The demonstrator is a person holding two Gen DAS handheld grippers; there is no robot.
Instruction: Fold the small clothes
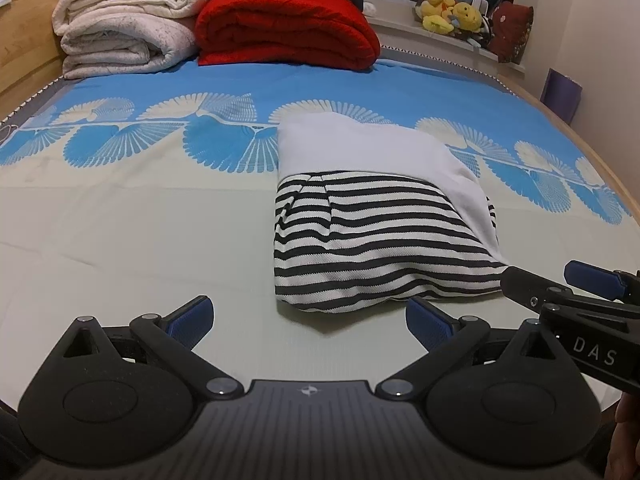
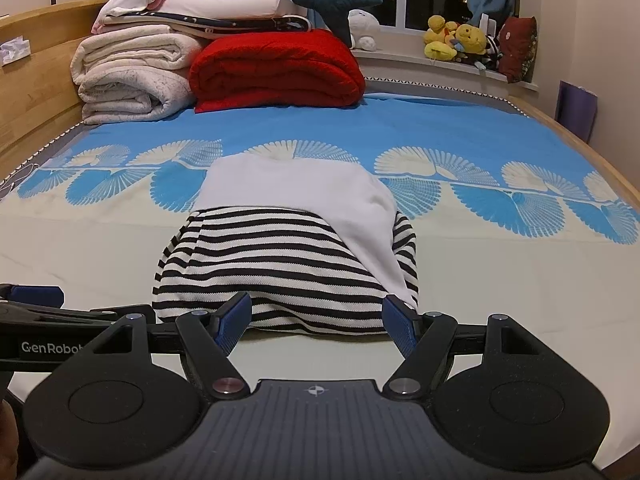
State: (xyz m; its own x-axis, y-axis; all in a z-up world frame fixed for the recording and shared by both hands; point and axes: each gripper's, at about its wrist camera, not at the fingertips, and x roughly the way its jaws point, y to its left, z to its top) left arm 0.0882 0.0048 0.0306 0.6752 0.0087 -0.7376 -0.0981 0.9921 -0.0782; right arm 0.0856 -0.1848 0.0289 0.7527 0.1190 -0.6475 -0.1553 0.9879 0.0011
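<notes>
A small folded garment, black-and-white striped with a plain white part laid over its far and right side (image 1: pixel 372 240) (image 2: pixel 276 256), lies on the cream and blue bedsheet (image 1: pixel 120 220). My left gripper (image 1: pixel 308 316) stands open just short of the garment's near left corner, with nothing between its blue pads. My right gripper (image 2: pixel 317 312) is also open, and its fingertips (image 2: pixel 236 312) frame the garment's near edge without pressing on it. In the left wrist view the right gripper (image 1: pixel 556 280) reaches in beside the garment's near right corner. One blue pad of the left gripper (image 2: pixel 36 296) shows at the left of the right wrist view.
Folded white quilts (image 1: pixel 124 28) and a red blanket (image 1: pixel 288 28) are stacked at the head of the bed. Yellow plush toys (image 1: pixel 452 12) sit on the window ledge. A wooden bed frame (image 2: pixel 36 92) borders the mattress, and a purple object (image 1: pixel 560 94) leans by the right wall.
</notes>
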